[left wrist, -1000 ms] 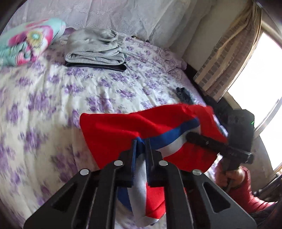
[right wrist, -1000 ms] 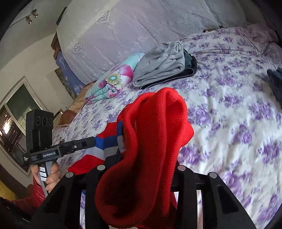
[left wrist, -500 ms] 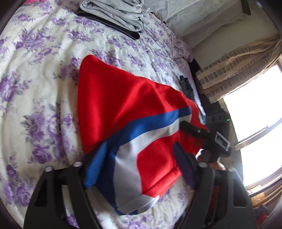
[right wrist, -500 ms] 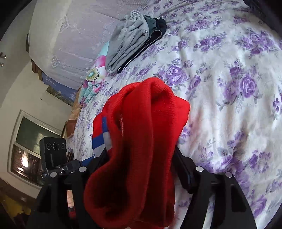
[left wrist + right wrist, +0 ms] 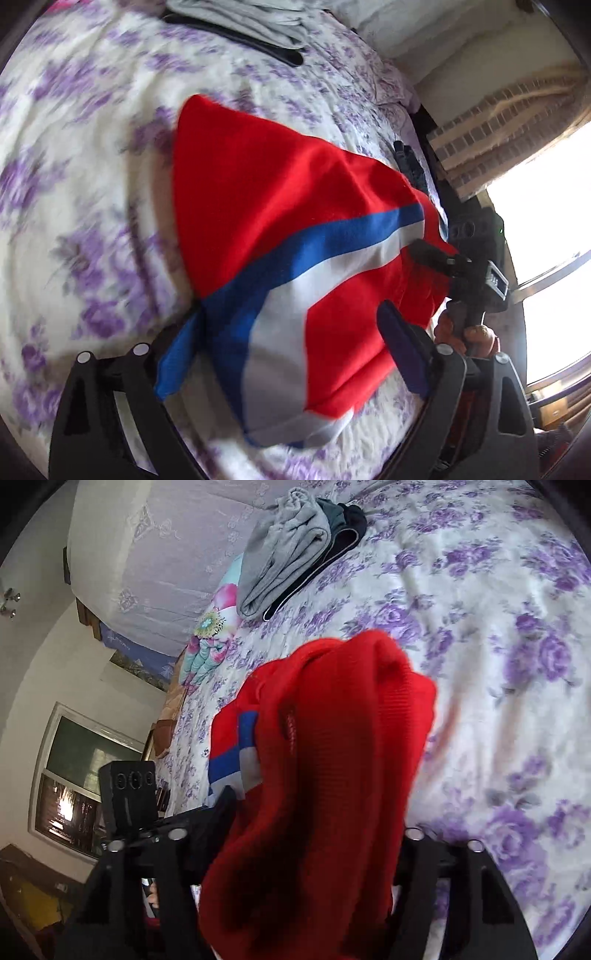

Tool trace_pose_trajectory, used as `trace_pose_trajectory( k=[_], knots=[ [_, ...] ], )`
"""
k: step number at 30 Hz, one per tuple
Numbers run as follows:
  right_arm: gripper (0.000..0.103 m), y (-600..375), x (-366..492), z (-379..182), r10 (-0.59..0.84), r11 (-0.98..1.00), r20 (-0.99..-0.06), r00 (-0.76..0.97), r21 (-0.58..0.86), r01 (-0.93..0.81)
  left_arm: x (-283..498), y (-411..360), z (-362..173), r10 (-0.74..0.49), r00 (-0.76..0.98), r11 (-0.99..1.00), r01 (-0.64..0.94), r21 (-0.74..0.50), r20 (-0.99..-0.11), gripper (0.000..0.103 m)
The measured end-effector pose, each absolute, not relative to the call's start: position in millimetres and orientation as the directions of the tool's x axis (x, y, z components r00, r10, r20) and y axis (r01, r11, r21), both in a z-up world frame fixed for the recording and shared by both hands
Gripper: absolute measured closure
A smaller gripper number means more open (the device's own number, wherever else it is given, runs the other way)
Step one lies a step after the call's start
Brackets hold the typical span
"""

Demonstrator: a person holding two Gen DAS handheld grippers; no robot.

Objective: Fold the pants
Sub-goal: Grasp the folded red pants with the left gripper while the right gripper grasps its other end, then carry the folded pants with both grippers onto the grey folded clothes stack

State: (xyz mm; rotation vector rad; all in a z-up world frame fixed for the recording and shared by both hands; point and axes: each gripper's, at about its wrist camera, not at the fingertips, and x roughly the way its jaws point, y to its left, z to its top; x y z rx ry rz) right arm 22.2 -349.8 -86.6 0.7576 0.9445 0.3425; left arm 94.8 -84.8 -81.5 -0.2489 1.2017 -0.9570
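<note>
The red pants [image 5: 280,206] with a blue and white stripe lie folded on the flowered bedspread [image 5: 85,155]. My left gripper [image 5: 291,350] is open, its fingers wide on either side of the near stripe end, which drapes between them. My right gripper [image 5: 306,834] is open too; a bunched red fold of the pants [image 5: 332,757] lies over it and hides the fingertips. The right gripper also shows in the left wrist view [image 5: 476,266] at the pants' far right edge, and the left one shows in the right wrist view [image 5: 129,794].
A folded stack of grey and black clothes [image 5: 291,550] lies near the headboard, also in the left wrist view [image 5: 243,22]. A flowered pillow [image 5: 210,635] sits beside it. A dark item [image 5: 408,162] lies at the bed's right edge by the curtain and window.
The pants came down flat onto the bed. My left gripper, shut on the stripe end a second ago, has opened wide. The right gripper has spread open as well.
</note>
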Motion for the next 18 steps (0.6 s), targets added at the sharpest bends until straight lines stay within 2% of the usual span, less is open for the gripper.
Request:
trace_pose_trajectory(
  k=[1, 2, 4, 6, 11, 18],
  knots=[
    [0.054, -343.4, 24.1, -85.4, 0.565, 0.707, -0.599, 0.567, 0.706, 0.042, 93.9, -88.2, -79.8, -0.734, 0.060, 0.608, 0.503, -0.614, -0.677, 0.042],
    [0.057, -339.1, 23.2, -79.7, 0.545, 0.731, -0.605, 0.580, 0.682, 0.025, 94.1, -88.5, -77.5, -0.724, 0.091, 0.624, 0.507, -0.594, -0.683, 0.058],
    [0.063, -331.0, 18.2, -60.6, 0.521, 0.768, -0.597, 0.610, 0.639, -0.031, 98.5, -80.1, -72.9, -0.761, 0.092, 0.594, 0.496, -0.633, -0.642, 0.072],
    [0.064, -326.8, 15.7, -40.7, 0.526, 0.774, -0.575, 0.626, 0.629, -0.073, 98.8, -72.1, -58.1, -0.789, 0.111, 0.564, 0.520, -0.641, -0.604, 0.075],
    [0.065, -325.2, 36.7, 18.9, 0.508, 0.804, -0.523, 0.685, 0.574, -0.158, 98.9, -71.9, 12.5, -0.781, 0.267, 0.577, 0.652, -0.491, -0.564, 0.075],
    [0.065, -342.3, 162.5, 89.8, 0.442, 0.854, -0.490, 0.751, 0.486, -0.185, 208.7, -99.1, 86.1, -0.732, 0.398, 0.648, 0.655, -0.387, -0.553, 0.075]
  ],
)
